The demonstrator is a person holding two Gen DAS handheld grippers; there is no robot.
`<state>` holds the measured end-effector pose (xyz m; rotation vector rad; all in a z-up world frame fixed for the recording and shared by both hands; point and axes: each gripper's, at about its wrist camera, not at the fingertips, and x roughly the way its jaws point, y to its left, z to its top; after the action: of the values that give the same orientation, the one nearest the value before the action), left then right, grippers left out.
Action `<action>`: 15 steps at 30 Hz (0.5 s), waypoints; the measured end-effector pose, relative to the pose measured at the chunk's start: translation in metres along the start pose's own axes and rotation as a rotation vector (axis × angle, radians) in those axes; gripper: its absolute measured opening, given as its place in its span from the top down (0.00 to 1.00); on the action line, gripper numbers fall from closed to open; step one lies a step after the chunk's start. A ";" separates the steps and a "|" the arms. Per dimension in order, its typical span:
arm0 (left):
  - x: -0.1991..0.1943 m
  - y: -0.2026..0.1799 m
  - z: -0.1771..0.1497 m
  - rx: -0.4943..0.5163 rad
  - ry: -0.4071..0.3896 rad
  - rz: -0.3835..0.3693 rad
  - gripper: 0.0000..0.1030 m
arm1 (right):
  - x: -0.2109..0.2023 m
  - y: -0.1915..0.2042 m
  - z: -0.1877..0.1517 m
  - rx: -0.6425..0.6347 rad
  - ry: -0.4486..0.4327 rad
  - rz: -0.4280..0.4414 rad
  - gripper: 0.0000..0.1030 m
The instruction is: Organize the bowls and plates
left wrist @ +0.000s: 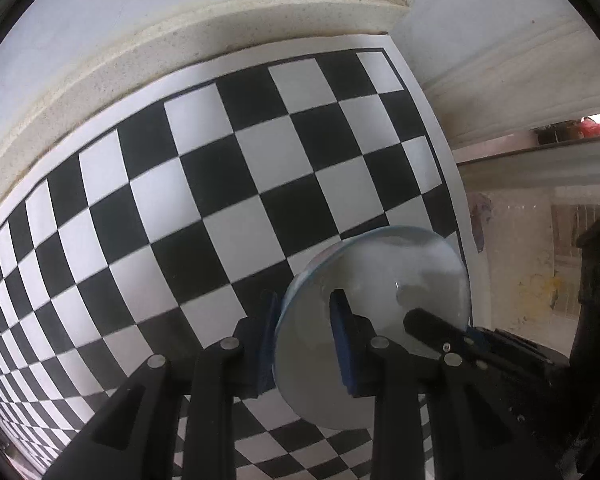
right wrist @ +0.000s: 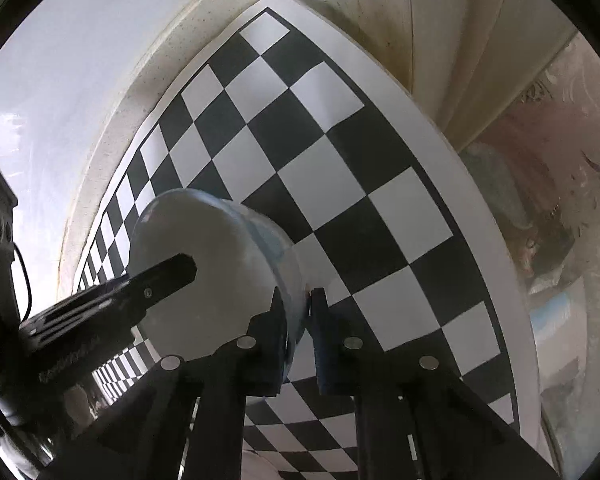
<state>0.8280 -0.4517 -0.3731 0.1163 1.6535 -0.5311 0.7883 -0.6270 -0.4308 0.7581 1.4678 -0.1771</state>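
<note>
While both tongs grip the same white bowl (left wrist: 384, 280), it hangs tilted above the checkered mat (left wrist: 220, 184) near that mat's edge. Left tongs (left wrist: 304, 320) are clamped on its rim, one blue pad (left wrist: 342, 336) inside and the other outside. Right tongs (right wrist: 298, 312) pinch the opposite rim of the bowl (right wrist: 220, 264), narrow, over the mat (right wrist: 340, 184) on the pale table (left wrist: 112, 68).
</note>
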 end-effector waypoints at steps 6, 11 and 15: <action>-0.010 0.004 -0.013 -0.014 -0.012 0.009 0.77 | -0.004 0.009 -0.003 -0.029 0.019 -0.004 0.89; -0.031 0.008 -0.027 -0.037 -0.028 0.005 0.77 | -0.018 0.018 -0.017 -0.073 0.023 0.010 0.89; -0.053 0.009 -0.052 -0.034 -0.052 0.015 0.77 | -0.037 0.029 -0.038 -0.112 0.014 0.024 0.89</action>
<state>0.7927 -0.4109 -0.3212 0.0884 1.6089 -0.4906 0.7680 -0.5964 -0.3837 0.6871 1.4684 -0.0706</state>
